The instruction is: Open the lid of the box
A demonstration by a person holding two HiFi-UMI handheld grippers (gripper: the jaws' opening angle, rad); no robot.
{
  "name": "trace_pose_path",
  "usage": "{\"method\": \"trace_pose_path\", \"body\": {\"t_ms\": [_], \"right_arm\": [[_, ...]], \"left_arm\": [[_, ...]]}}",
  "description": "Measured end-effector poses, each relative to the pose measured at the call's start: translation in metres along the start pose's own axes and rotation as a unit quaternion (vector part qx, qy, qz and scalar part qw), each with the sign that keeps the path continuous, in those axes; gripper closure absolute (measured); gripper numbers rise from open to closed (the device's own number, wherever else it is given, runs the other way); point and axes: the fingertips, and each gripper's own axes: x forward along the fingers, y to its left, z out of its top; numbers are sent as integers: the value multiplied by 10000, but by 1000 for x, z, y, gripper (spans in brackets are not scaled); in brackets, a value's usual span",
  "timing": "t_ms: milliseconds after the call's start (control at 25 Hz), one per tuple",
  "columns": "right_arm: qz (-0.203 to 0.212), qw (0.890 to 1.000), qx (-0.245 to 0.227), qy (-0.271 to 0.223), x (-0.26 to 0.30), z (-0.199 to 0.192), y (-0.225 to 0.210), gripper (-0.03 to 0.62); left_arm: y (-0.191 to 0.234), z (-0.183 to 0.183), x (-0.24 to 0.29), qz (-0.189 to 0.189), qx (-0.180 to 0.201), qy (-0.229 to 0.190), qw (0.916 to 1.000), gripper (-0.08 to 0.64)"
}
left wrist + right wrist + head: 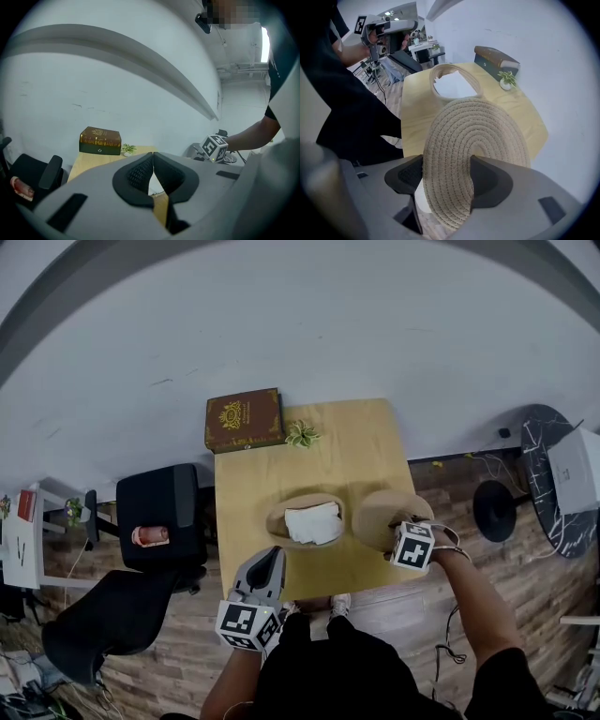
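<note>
Tongs, 2 of them. R tongs point(443, 176) are clenched on the rim of 1 round woven lid point(473, 136), pads pressing on both faces. The lid is off the box and sits at the table's near right part, just beside the box. Can't tell if its lower edge touches the tabletop. L tongs point(153, 157) are pinched together w/ nothing btwn them, hanging over the near left edge of the table point(319, 456).

1 woven box point(281, 512) stands open near the table's middle, w/ 1 white cloth point(314, 523) inside. At the far left corner lies 1 brown book-shaped case point(244, 419), w/ 1 small potted plant point(302, 434) just beside it. 2 black chairs point(159, 512) stand left of the table. 1 red item point(150, 536) rests on the nearer-to-table one, possibly a can.
</note>
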Motion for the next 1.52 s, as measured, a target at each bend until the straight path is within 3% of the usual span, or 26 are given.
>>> {"method": "trace_pose_path", "body": {"t_ms": [360, 840, 920, 1080, 1280, 1400, 1520], "right_arm": [[294, 9993, -192, 131, 40, -11, -1, 267], [392, 9985, -315, 213, 70, -14, 2, 265], [271, 9989, -359, 158, 72, -14, 1, 260], [48, 9995, -303, 27, 62, -10, -1, 188], [-289, 9988, -308, -241, 15, 6, -4, 177], [-614, 9959, -120, -656, -21, 31, -11, 182], [-957, 9859, 326, -1332, -57, 59, -16, 216]], "left_arm": [[7, -15, -4, 223, 21, 183, 9996, 538], [6, -20, 8, 145, 65, 301, 9994, 538], [6, -19, 10, 122, 97, 285, 9995, 538], [4, -14, 15, 54, 122, 223, 9997, 538], [-1, 1, 18, -82, 189, 83, 9998, 538], [-3, 9, 18, -139, 231, 18, 9996, 538], [-7, 16, 17, -212, 275, -18, 9994, 538]]}}
